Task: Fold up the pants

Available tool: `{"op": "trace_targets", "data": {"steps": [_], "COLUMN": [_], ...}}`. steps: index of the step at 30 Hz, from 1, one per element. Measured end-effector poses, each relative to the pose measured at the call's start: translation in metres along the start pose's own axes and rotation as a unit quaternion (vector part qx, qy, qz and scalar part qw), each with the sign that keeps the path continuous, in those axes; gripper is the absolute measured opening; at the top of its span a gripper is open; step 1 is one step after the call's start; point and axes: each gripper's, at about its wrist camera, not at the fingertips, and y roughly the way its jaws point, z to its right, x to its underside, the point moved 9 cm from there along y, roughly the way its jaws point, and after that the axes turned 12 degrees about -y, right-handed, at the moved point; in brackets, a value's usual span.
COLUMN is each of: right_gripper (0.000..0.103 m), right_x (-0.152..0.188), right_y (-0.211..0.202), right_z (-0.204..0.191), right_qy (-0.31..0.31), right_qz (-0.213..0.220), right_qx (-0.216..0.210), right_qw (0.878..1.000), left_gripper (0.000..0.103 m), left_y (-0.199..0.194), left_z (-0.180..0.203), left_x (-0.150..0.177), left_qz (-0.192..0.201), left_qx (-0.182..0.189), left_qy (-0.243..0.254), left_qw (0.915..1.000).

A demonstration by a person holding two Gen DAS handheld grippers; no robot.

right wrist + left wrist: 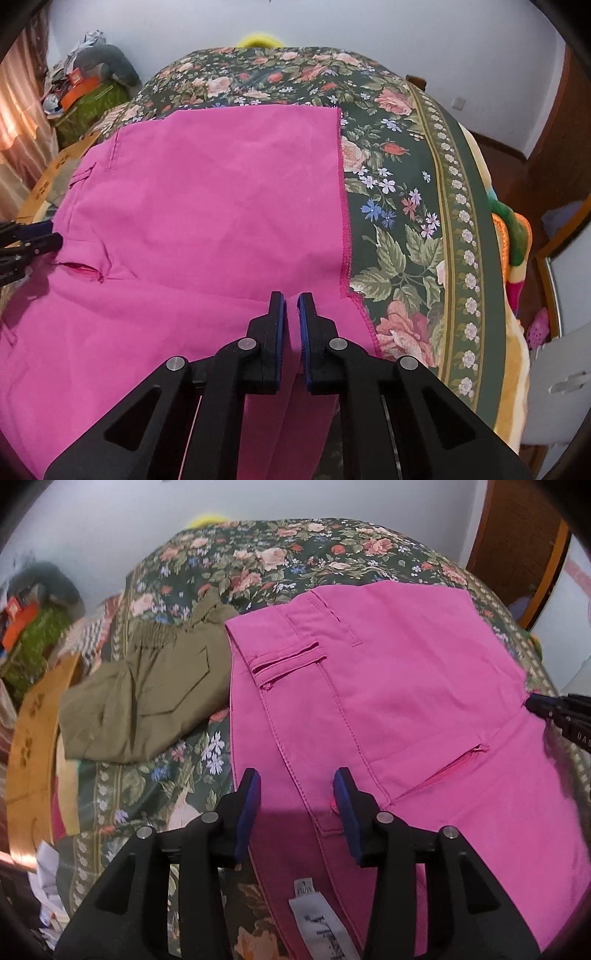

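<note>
Bright pink pants [388, 686] lie folded flat on a floral bedspread [258, 557], back pockets up, with a white label [321, 923] at the near edge. My left gripper [297, 797] hangs open just above the waistband, its blue pads apart and gripping nothing. In the right wrist view the pink pants [207, 192] fill the middle, their stitched hem edge running down the right. My right gripper [291, 314] is shut on a fold of pink cloth near that edge. Each gripper's tip shows in the other view: the right gripper [535, 705], the left gripper [48, 236].
A folded olive garment [147, 701] lies on the bed left of the pants. A tan cardboard piece [33, 738] sits at the bed's left edge, with clutter [85, 85] against the wall. The bedspread's border [465, 229] drops off to the right, by a white chair [565, 387].
</note>
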Motion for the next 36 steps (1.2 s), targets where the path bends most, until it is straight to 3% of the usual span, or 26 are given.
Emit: {"op": "trace_targets", "data": {"steps": [3, 6, 7, 8, 10, 15, 20, 25, 29, 32, 34, 36], "right_gripper": [0.013, 0.039, 0.050, 0.053, 0.054, 0.057, 0.057, 0.057, 0.057, 0.057, 0.054, 0.038], "right_x": [-0.002, -0.009, -0.014, -0.023, -0.035, -0.071, -0.089, -0.105, -0.115, -0.116, -0.117, -0.117], "right_y": [-0.018, -0.034, -0.041, -0.050, -0.058, -0.051, -0.017, 0.018, 0.041, 0.057, 0.060, 0.062], "right_z": [0.003, 0.000, -0.001, -0.001, 0.000, 0.009, 0.022, 0.037, 0.051, 0.061, 0.062, 0.060], "right_qy": [0.000, -0.002, -0.005, -0.009, -0.019, -0.028, -0.014, -0.009, -0.003, 0.011, 0.017, 0.029], "right_qz": [0.002, 0.011, 0.023, 0.041, 0.059, 0.080, 0.065, 0.057, 0.046, 0.029, 0.040, 0.047], "right_qx": [0.007, 0.007, 0.006, 0.010, 0.019, 0.039, 0.046, 0.051, 0.058, 0.069, 0.057, 0.030], "right_qw": [1.000, 1.000, 1.000, 0.999, 0.998, 0.996, 0.997, 0.997, 0.997, 0.997, 0.997, 0.998], "left_gripper": [0.043, 0.045, 0.050, 0.054, 0.066, 0.067, 0.067, 0.067, 0.067, 0.063, 0.048, 0.044], "left_y": [-0.009, -0.020, -0.025, -0.028, -0.035, -0.031, -0.001, 0.026, 0.045, 0.064, 0.067, 0.068], "left_z": [-0.004, -0.014, -0.018, -0.023, -0.032, -0.050, -0.056, -0.041, -0.031, -0.030, -0.029, -0.028], "left_x": [-0.002, -0.013, -0.018, -0.025, -0.040, -0.076, -0.099, -0.109, -0.110, -0.107, -0.108, -0.109], "left_qz": [-0.007, 0.013, 0.022, 0.030, 0.048, 0.077, 0.064, 0.041, 0.025, 0.012, 0.008, 0.002], "left_qx": [0.017, 0.004, 0.001, 0.000, 0.003, -0.006, 0.007, 0.060, 0.077, 0.080, 0.105, 0.117], "left_qy": [-0.007, -0.008, -0.009, -0.011, -0.021, -0.040, -0.062, -0.065, -0.058, -0.063, -0.081, -0.091], "left_qw": [0.9998, 0.9999, 0.9997, 0.9995, 0.9986, 0.9962, 0.9960, 0.9953, 0.9950, 0.9948, 0.9912, 0.9889]}}
